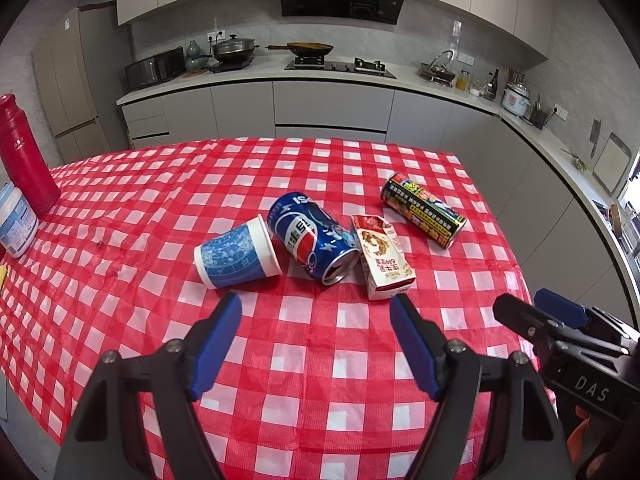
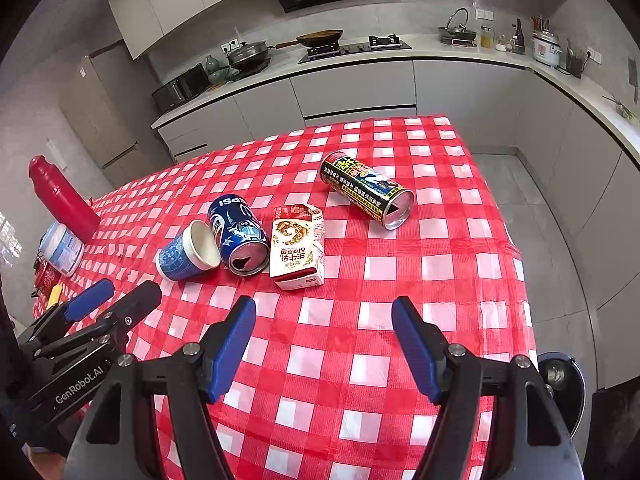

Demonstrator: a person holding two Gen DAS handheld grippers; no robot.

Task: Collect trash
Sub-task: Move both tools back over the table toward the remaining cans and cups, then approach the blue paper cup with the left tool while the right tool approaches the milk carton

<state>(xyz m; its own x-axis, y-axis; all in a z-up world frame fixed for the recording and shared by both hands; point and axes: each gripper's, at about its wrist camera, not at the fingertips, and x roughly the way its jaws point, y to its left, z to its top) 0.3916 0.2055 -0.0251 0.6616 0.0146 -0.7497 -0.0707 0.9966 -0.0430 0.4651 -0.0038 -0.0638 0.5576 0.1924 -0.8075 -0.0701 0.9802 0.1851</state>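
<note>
Four pieces of trash lie on their sides on the red checked tablecloth (image 1: 320,360): a blue paper cup (image 1: 236,254) (image 2: 188,252), a blue Pepsi can (image 1: 310,236) (image 2: 240,234), a white and red milk carton (image 1: 382,258) (image 2: 296,250), and a black can (image 1: 422,210) (image 2: 366,190) further right. My left gripper (image 1: 316,312) hovers open in front of the cup and Pepsi can, nothing between its fingers. My right gripper (image 2: 324,312) is also open and empty, just short of the carton. Each gripper shows at the edge of the other's view.
A red thermos (image 1: 26,156) (image 2: 60,196) and a white and blue tub (image 1: 14,220) (image 2: 62,250) stand at the table's left edge. A yellow item (image 2: 54,296) lies near them. Kitchen counters with cookware run behind and to the right; a dark round object (image 2: 558,376) sits below the table's right edge.
</note>
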